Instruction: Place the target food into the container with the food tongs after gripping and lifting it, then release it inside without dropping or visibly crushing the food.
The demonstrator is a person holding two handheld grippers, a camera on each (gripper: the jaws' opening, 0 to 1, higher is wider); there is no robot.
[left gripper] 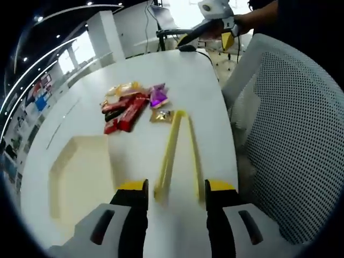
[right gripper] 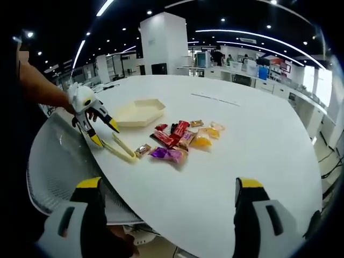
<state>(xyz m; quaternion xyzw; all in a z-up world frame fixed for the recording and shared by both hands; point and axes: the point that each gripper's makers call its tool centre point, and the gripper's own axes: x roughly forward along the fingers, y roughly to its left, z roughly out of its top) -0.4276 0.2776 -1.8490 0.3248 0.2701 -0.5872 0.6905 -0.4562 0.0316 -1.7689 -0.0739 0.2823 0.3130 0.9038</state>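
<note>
Where glare allows, white table, apparently office.

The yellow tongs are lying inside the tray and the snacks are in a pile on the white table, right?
Not quite. The yellow tongs lie on the white table beside the tray, not inside it; the left gripper view shows them between the left gripper's open jaws. The snacks are indeed piled on the table.
</note>
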